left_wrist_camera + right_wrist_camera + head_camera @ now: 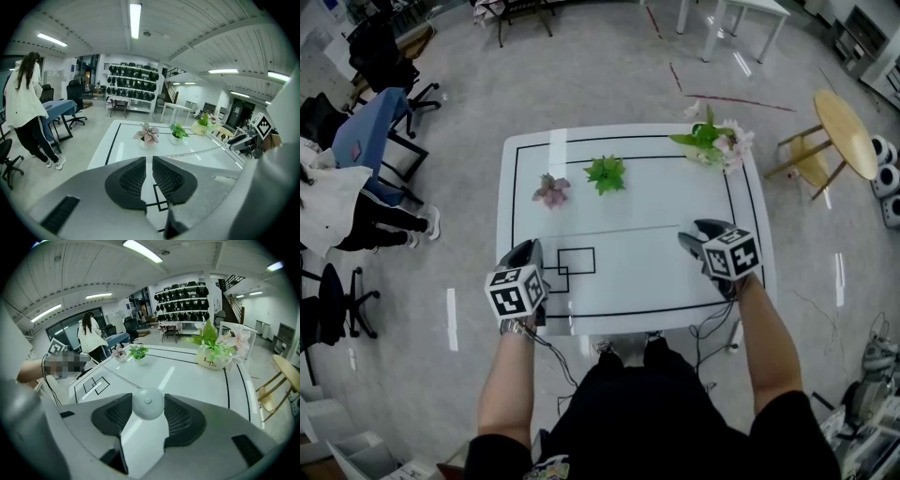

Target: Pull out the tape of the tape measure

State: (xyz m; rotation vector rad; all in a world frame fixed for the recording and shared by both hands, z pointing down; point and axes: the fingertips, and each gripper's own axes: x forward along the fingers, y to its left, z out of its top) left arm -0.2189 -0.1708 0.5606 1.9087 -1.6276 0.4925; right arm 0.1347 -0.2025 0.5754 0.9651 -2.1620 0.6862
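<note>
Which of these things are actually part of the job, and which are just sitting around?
In use: tape measure, its tape, left hand-held gripper, right hand-held gripper.
Lying about: pink plant, green plant, flower arrangement.

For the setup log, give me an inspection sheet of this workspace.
Surface: white table, black lines.
Job's things: tape measure in right jaws; tape stretched across to left jaws.
Clutter: three plants.
Grippers: left gripper shut on tape; right gripper shut on tape measure.
Cables: a cable hangs from each gripper.
Surroundings: person, chairs, round table.
</note>
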